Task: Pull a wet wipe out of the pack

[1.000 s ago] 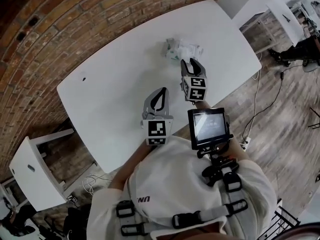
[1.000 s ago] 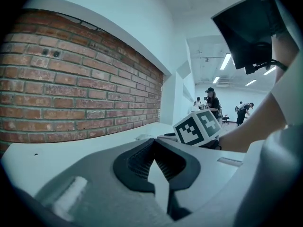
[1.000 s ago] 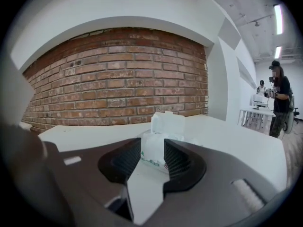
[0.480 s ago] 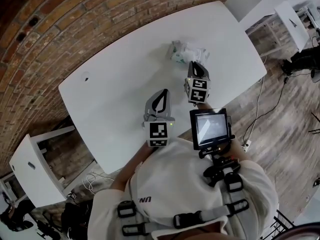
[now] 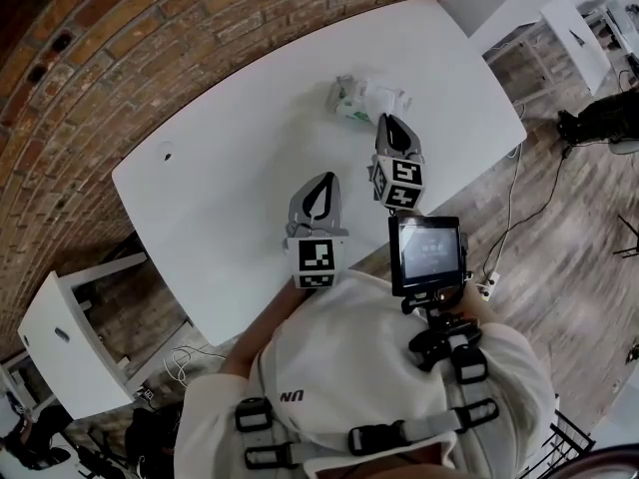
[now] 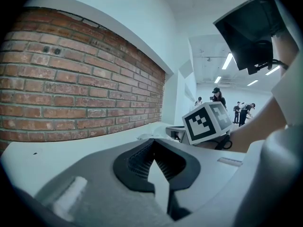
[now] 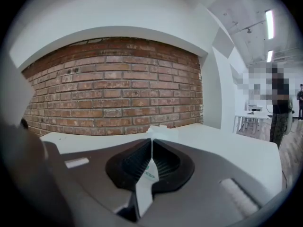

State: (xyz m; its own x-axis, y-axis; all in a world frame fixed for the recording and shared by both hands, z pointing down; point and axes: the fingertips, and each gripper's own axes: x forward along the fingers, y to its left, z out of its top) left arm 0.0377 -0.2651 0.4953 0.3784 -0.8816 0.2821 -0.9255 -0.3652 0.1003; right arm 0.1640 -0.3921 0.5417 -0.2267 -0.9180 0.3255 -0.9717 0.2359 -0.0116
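Your right gripper [image 5: 390, 121] is closing its 2 jaws on a wipe [image 7: 158, 129] pinched at their tips, right against the pack [image 5: 359, 98]. Your left gripper [image 5: 322, 181] is clenched on nothing, well short of the pack. The pack lies on a white table [image 5: 220, 158] by a brick wall [image 5: 120, 28]. Its green print is unreadable.

A white tabletop [image 5: 230, 158] with rounded corners stands beside a red brick wall [image 5: 130, 58] along its far left; a small dark speck [image 5: 167, 155] marks its left part. A low white side table [image 5: 60, 347] sits near left. On the right, the wooden floor [image 5: 559, 228] carries a thin cable [image 5: 512, 193] and a power strip [image 5: 487, 285]. Far right stand more white desks [image 5: 569, 23], with people [image 6: 218, 98] under ceiling strip lights [image 6: 228, 60]
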